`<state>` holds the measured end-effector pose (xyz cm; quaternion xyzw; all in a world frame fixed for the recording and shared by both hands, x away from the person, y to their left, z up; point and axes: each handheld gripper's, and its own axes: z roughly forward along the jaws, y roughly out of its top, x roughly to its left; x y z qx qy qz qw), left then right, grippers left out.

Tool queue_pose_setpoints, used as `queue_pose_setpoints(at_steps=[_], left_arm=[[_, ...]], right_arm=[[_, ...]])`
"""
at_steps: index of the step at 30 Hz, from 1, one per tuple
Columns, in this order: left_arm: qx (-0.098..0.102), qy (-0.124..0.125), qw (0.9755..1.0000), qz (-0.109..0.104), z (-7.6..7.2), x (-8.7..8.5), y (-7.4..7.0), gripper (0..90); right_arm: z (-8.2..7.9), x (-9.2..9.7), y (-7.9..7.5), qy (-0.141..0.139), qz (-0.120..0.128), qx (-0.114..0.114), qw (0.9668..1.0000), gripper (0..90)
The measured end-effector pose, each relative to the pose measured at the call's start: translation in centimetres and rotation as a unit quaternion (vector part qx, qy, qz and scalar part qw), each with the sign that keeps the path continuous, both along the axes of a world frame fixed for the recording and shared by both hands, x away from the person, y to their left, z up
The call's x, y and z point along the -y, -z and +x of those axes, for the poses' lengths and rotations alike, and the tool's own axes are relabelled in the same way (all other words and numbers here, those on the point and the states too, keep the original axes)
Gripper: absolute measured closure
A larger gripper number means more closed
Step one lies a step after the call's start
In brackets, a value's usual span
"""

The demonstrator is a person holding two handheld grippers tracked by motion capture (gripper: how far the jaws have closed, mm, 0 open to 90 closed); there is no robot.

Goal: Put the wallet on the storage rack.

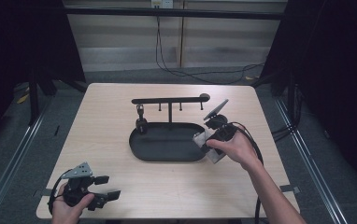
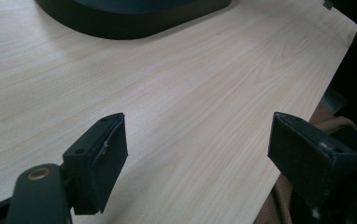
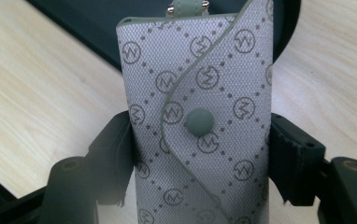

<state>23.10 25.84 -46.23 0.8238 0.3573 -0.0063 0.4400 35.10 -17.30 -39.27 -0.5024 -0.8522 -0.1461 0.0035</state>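
Right tool point(image 3: 200, 154) clamps pouch point(image 3: 200, 93); pouch bottom cropped.

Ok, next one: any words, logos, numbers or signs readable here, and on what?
"M" in a circle, though it could be a "W": a monogram repeated over the grey key pouch held in the right tool, with dotted diamond lines between the circles.
No other text can be read: none shows on the black tray, its hook rail, the table or the left tool.
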Motion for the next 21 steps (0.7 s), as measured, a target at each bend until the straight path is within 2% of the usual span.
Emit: queue_pose_setpoints(at_steps=[6, 13, 21], left_arm=[[0.0, 0.0, 1.0, -0.001, 0.0, 0.0, 0.0, 19.7], [0.0, 0.001, 1.0, 0.0, 0.0, 0.0, 0.0, 19.7], [-0.002, 0.0, 1.0, -0.001, 0.1, 0.0, 0.0, 19.7]], right_arm=[[0.7, 0.4, 0.0, 0.027, 0.017, 0.0, 0.9995, 32.0], [1.4, 0.3, 0.2, 0.036, 0.02, -0.002, 0.9991, 32.0], [2.6, 0.4, 0.8, 0.059, 0.042, -0.004, 0.9974, 32.0]])
